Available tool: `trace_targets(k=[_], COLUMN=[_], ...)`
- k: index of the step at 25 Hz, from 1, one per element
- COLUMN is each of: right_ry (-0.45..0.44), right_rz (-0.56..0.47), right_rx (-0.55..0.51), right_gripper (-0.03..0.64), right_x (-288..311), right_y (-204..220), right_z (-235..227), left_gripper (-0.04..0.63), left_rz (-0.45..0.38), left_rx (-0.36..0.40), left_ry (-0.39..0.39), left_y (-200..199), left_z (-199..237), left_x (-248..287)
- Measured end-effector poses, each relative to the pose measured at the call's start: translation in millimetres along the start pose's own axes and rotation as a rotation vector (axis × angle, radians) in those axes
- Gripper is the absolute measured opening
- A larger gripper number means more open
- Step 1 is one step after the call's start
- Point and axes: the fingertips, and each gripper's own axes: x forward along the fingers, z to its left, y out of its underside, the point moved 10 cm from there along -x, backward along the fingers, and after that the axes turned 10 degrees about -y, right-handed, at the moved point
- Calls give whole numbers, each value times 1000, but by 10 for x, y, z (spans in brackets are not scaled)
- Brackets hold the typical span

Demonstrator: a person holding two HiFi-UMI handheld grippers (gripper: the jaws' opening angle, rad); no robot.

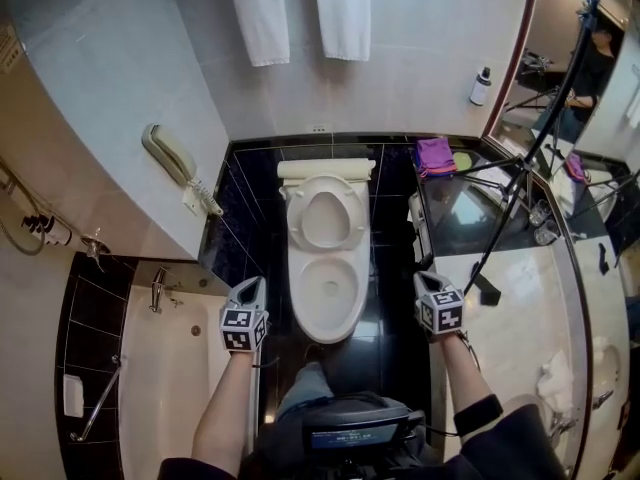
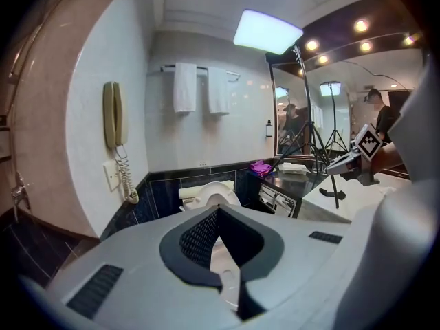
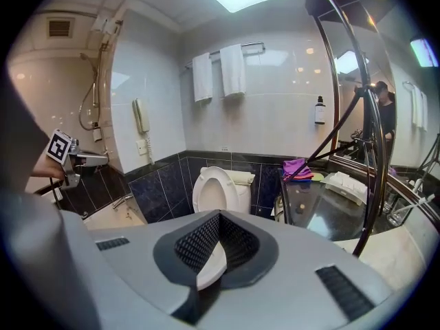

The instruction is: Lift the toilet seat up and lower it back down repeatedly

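1. Two closed, empty tools: left gripper [image 1: 254,286] and right gripper [image 1: 424,280] hover either side of the toilet bowl [image 1: 328,288].
2. The toilet seat [image 1: 325,183] stands raised against the cistern [image 1: 325,168].
3. Probably rigid, light, slippery plastic; take its front rim.

bright ceiling light [image 2: 268,31], soft shadows, sharp focus, fisheye-warped dark edges

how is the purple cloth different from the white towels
Colour: the cloth is purple, the towels are white. Pose: the cloth lies crumpled on the dark counter, while the towels hang straight down from a wall rail. Size: the cloth looks much smaller than either of the towels. Both are fabric.
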Motion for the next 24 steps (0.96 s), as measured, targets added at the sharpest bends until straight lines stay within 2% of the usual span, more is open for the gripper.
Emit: trace_targets(k=[24], right_ry=[-1], right_rz=[13], right_rx=[-13], right_gripper=[14], right_x=[-48], right_y=[97], right_z=[141], left_gripper=[-8], left_rz=[-9], left_rx=[1], left_ry=[1], left_y=[-1], left_z=[-4], left_x=[-153])
